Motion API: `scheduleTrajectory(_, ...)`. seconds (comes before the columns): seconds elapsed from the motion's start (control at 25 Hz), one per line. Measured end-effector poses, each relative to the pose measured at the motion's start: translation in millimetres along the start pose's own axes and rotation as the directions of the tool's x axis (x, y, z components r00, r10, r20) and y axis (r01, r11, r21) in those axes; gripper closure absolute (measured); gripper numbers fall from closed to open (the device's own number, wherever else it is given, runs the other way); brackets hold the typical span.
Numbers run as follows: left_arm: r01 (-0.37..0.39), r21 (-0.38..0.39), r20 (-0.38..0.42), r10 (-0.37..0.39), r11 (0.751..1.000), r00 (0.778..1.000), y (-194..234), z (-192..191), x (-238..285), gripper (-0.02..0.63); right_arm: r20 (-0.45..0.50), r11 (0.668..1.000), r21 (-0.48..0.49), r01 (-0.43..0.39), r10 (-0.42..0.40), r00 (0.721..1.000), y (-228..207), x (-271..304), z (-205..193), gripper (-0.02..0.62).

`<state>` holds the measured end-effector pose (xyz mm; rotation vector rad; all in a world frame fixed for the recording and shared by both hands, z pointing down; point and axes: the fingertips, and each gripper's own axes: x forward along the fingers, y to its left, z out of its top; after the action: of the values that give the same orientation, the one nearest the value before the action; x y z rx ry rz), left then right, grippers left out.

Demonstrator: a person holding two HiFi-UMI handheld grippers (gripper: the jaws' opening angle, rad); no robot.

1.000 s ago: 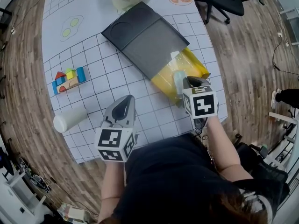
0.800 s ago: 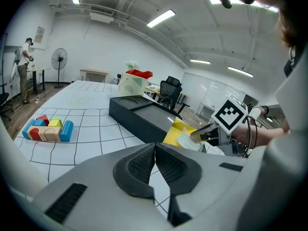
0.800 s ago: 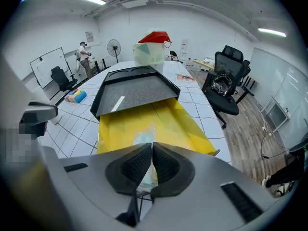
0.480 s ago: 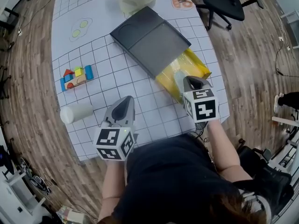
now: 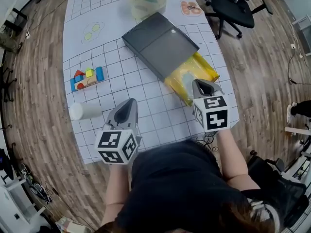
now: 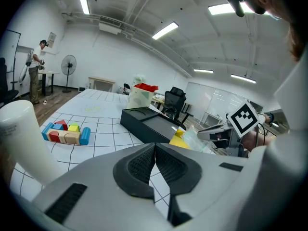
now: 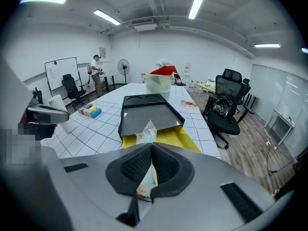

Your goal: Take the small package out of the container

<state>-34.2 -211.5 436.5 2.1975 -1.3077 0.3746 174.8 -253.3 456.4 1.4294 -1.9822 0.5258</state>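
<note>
Pinching small package (image 7: 147, 130), crinkled clear plastic, right gripper (image 7: 152, 145)

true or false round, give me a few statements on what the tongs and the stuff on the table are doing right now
1. The right tongs are shut on the small clear plastic package. True.
2. The left tongs grip the white cylinder. False: they are shut on nothing, and the cylinder is apart from them on the grid mat.
3. The flat black tray covers part of the yellow container. True.
4. The coloured wooden blocks sit inside the yellow container. False: they are on the mat, far from it.
</note>
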Motion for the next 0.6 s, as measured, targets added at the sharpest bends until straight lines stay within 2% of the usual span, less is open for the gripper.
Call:
scheduleTrajectory(0.24,-0.021,0.008,0.031,0.021,1.000,0.999,3.1,4.3,-17.6,0.578,0.076,0.999,-0.030,-0.021,0.023,0.997,18.6,-20.6,16.6,0.575)
scheduleTrajectory(0.6,-0.062,0.009,0.065,0.061,0.998,0.996,14.7,6.2,-43.5,0.578,0.139,0.996,-0.069,-0.060,0.069,0.988,52.2,-40.5,27.3,0.577)
